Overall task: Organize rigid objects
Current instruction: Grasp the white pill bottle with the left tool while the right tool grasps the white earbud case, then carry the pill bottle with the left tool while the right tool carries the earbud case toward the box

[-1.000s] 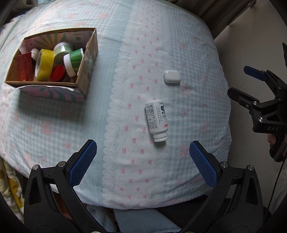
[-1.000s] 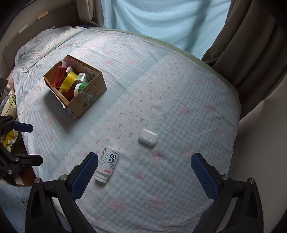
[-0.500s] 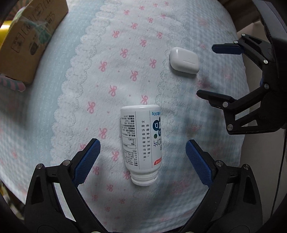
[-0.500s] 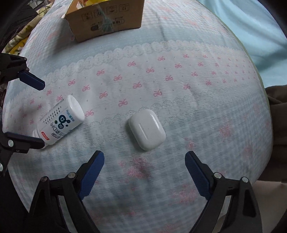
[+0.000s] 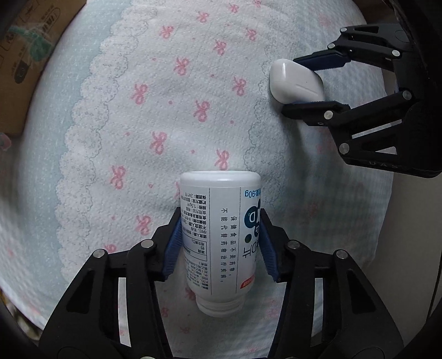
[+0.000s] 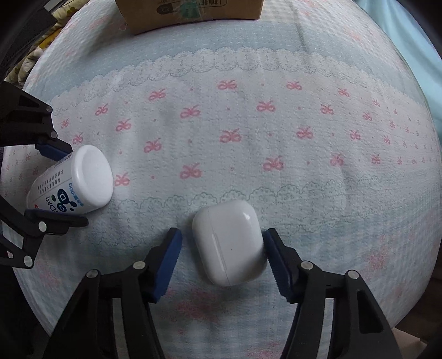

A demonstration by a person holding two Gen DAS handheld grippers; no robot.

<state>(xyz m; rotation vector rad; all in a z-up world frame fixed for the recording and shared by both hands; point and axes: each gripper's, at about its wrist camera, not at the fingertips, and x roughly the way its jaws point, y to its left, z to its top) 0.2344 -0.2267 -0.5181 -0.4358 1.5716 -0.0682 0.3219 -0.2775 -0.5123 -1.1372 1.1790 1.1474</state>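
A white bottle [image 5: 221, 248] with printed labels lies on its side on the bow-patterned bed cover [image 5: 165, 110], its neck toward me. My left gripper [image 5: 220, 221] is closing on it from above, and both blue pads [image 5: 172, 248] press its sides. To the right lies a white earbud case [image 6: 229, 245]. My right gripper [image 6: 222, 234] straddles the case with its jaws closing. In the left wrist view both right fingers [image 5: 320, 60] lie against the case [image 5: 295, 81]. The right wrist view also shows the bottle [image 6: 71, 182] in the left gripper [image 6: 76, 185].
A cardboard box [image 6: 193, 11] stands at the far side of the bed, at the upper left corner [image 5: 25, 55] in the left wrist view. The bed's edge drops off just right of the case. A light blue curtain [image 6: 422, 33] hangs behind.
Both grippers came down onto the bed from high above. The left one went from wide open to shut on the bottle, and the right one closed in around the earbud case.
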